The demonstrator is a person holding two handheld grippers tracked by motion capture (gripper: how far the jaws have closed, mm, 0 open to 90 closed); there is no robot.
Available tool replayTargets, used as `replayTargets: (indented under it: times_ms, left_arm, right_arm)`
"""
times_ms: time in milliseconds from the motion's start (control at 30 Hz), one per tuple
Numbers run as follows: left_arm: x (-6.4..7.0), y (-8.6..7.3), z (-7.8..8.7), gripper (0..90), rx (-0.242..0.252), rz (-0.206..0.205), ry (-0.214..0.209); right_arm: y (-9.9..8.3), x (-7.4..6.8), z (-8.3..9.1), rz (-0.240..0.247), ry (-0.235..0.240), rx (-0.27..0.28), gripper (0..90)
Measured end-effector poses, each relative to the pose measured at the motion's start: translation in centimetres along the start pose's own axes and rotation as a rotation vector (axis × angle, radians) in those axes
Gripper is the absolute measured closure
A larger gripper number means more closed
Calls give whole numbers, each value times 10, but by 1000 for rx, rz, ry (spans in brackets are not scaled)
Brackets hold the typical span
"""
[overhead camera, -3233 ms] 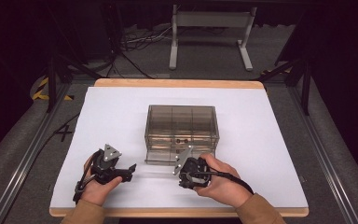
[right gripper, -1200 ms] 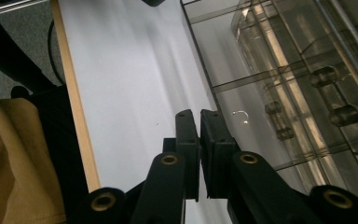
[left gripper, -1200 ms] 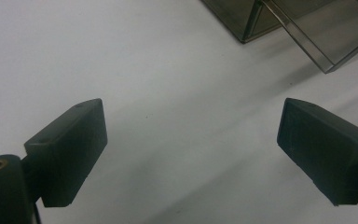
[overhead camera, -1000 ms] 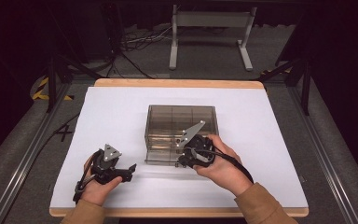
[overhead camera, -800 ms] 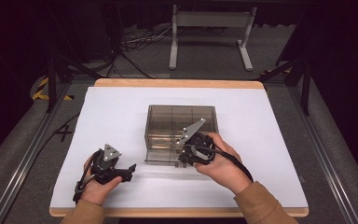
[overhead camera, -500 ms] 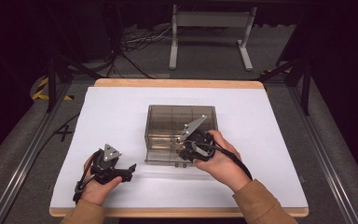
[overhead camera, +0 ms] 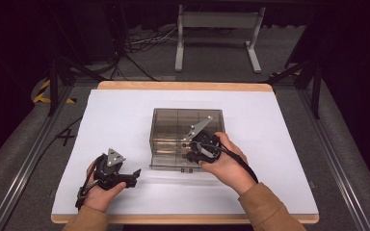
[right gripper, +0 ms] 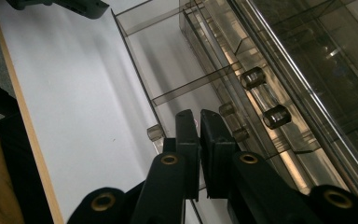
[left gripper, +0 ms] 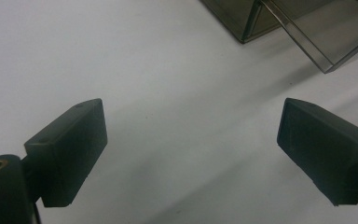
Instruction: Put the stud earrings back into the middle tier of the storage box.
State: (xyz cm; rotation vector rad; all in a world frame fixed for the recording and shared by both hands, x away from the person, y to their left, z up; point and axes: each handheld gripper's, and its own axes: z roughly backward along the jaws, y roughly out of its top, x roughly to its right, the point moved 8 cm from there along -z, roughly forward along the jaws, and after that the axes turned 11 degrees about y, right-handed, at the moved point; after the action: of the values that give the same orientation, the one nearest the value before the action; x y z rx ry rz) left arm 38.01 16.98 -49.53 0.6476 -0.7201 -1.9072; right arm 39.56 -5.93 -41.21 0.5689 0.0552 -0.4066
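Dark floor and black curtains surround a white tabletop [overhead camera: 125, 115] with a wooden edge; a grey metal stand [overhead camera: 218, 29] rises on the floor at twelve o'clock beyond it, with loose cables [overhead camera: 144, 43] lying toward eleven o'clock; a smoky transparent drawer box [overhead camera: 173, 125] sits near the middle of the tabletop, its front facing six o'clock.

At the box's front, toward its five o'clock corner, the right tool [overhead camera: 192, 155] is held in a hand [overhead camera: 229, 166] wearing a tan sleeve; the grey plate on its top tilts up toward one o'clock over the box; in the right gripper view the right tool [right gripper: 199, 122] has its two black jaws pressed nearly together on the thin clear front edge of a pulled-out drawer [right gripper: 168, 95], so it is clenched on that drawer; small round knobs [right gripper: 276, 116] line the box front at three o'clock of the jaws; a divider crosses the drawer just ahead of them.

At eight o'clock from the box, well apart from it, the left tool [overhead camera: 134, 173] rests low over the tabletop in the other hand [overhead camera: 99, 192], pointing toward three o'clock; in the left gripper view the left tool [left gripper: 191, 140] is released, jaws spread wide over bare white surface, with a corner of the box [left gripper: 247, 23] at one o'clock.
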Motion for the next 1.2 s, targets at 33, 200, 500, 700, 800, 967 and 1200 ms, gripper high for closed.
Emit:
replayTargets:
  times_ms: [33, 200, 500, 700, 800, 967, 1200]
  left_arm:
    - [0, 0, 0, 92, 2, 0, 0]
    - [0, 0, 0, 92, 1, 1, 1]
    - [0, 0, 0, 92, 1, 0, -1]
    - [0, 0, 0, 92, 0, 0, 0]
    - [0, 0, 0, 91, 1, 1, 0]
    - [0, 0, 0, 92, -1, 1, -2]
    - [0, 0, 0, 91, 1, 0, -1]
  right_arm:
    - [0, 1, -1, -2, -2, -3, 867]
    - [-2, 5, -6, -11, -10, -23, 867]
    - [-3, 9, -15, -24, -16, -46, 867]
    - [-6, 11, -20, -29, -15, -63, 867]
    - [-7, 12, -22, -33, -13, -72, 867]
    - [-9, 13, -26, -39, -15, -79, 866]
    - [-11, 15, -29, -39, -17, -90, 866]
